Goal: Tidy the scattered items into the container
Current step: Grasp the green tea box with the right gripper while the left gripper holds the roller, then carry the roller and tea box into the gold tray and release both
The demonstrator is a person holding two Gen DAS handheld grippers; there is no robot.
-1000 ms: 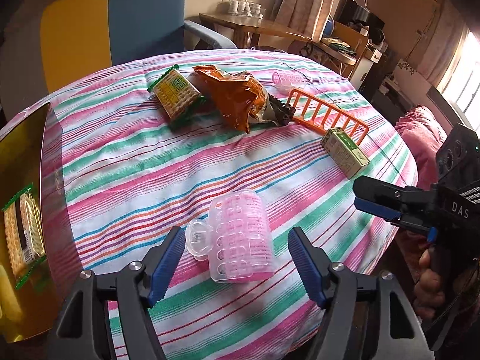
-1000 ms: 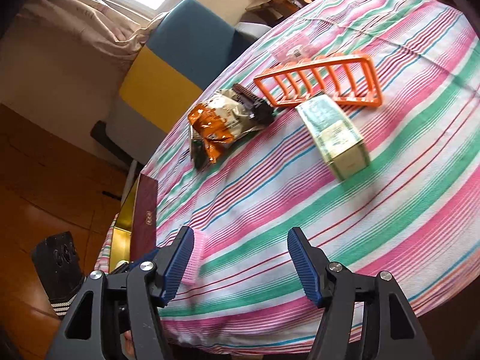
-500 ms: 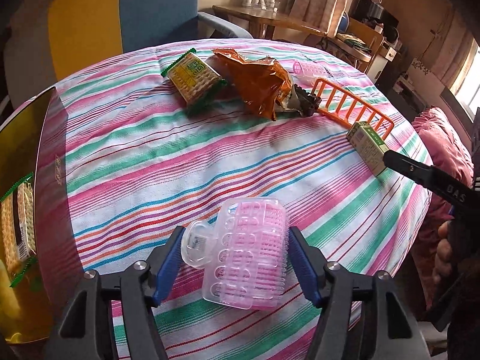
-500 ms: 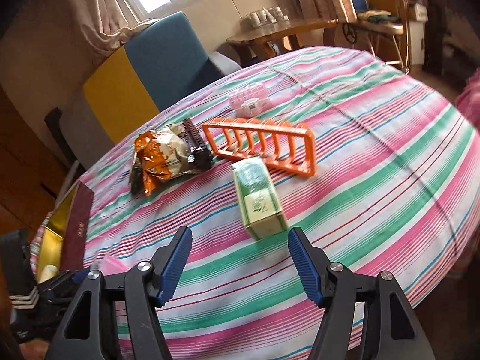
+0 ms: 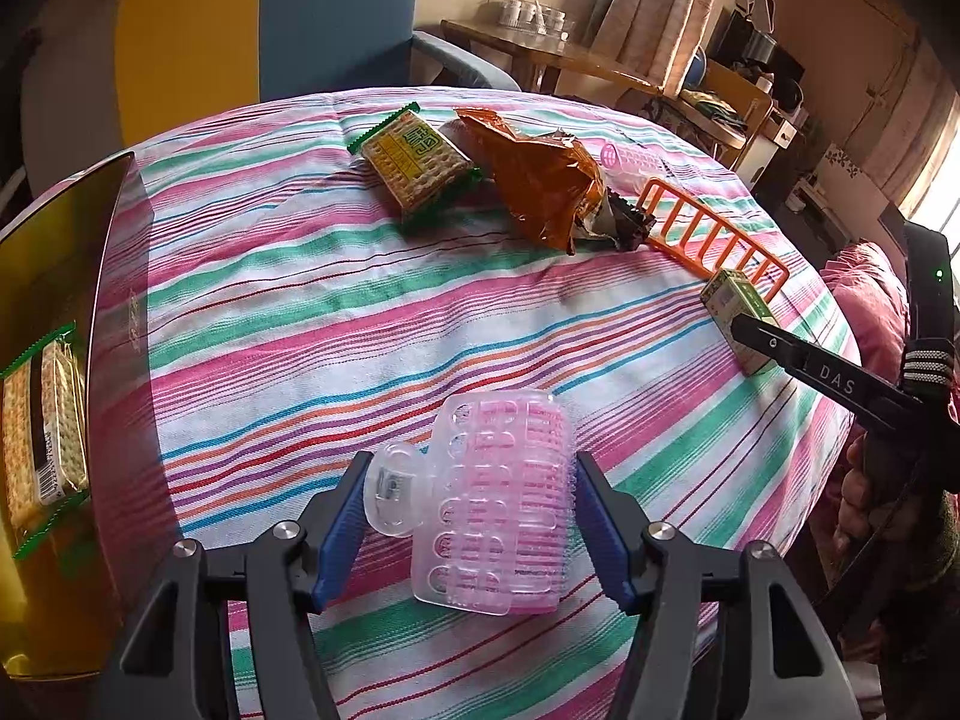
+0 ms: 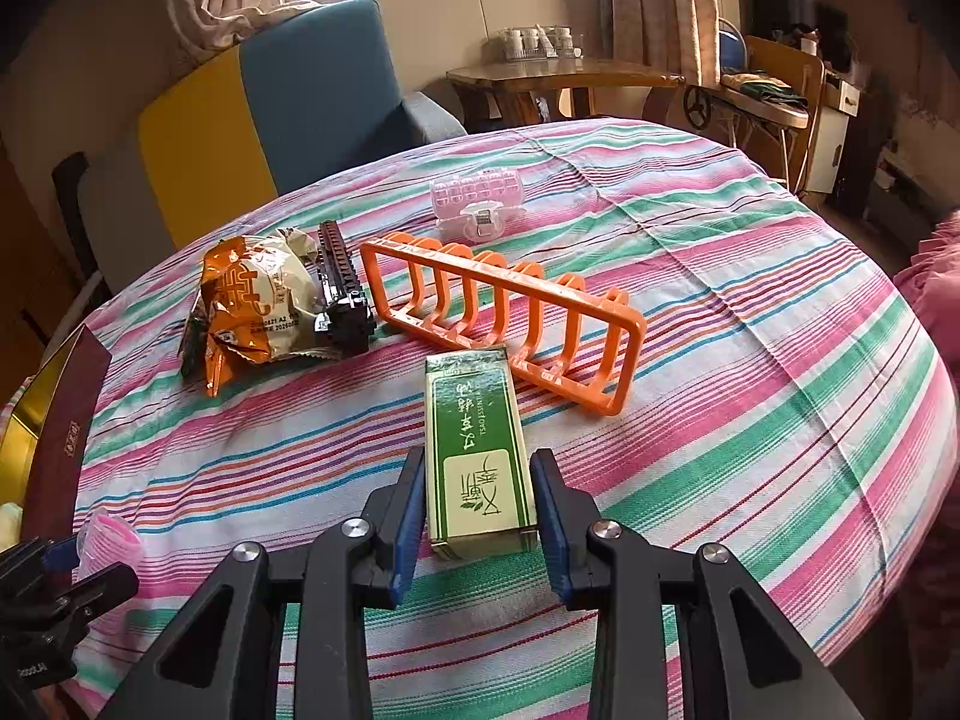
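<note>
At the far left edge of the tabletop [image 5: 336, 312] the gold container [image 5: 54, 228] is already holding a cracker packet [image 5: 45, 420]. Just right of it, the left tongs [image 5: 468, 510] are bracketing the pink hair roller [image 5: 498, 498], which is lying on the striped cloth with its long axis pointing away along the fingers; the right pad looks to be touching its side and the left pad is against the clear clip, so the tongs are about closed on it, though a firm pinch cannot be confirmed. A second ago the fingers were spread wide with the roller lying clear between them.

Further right, the right tongs [image 6: 477, 504] are straddling the green tea box [image 6: 477, 450], whose long axis also runs straight ahead; thin gaps are showing beside both pads, so they are not yet pinching. A second ago this box was lying well ahead. Both loads need carrying leftward to the container, which is nearer the left hand.
</note>
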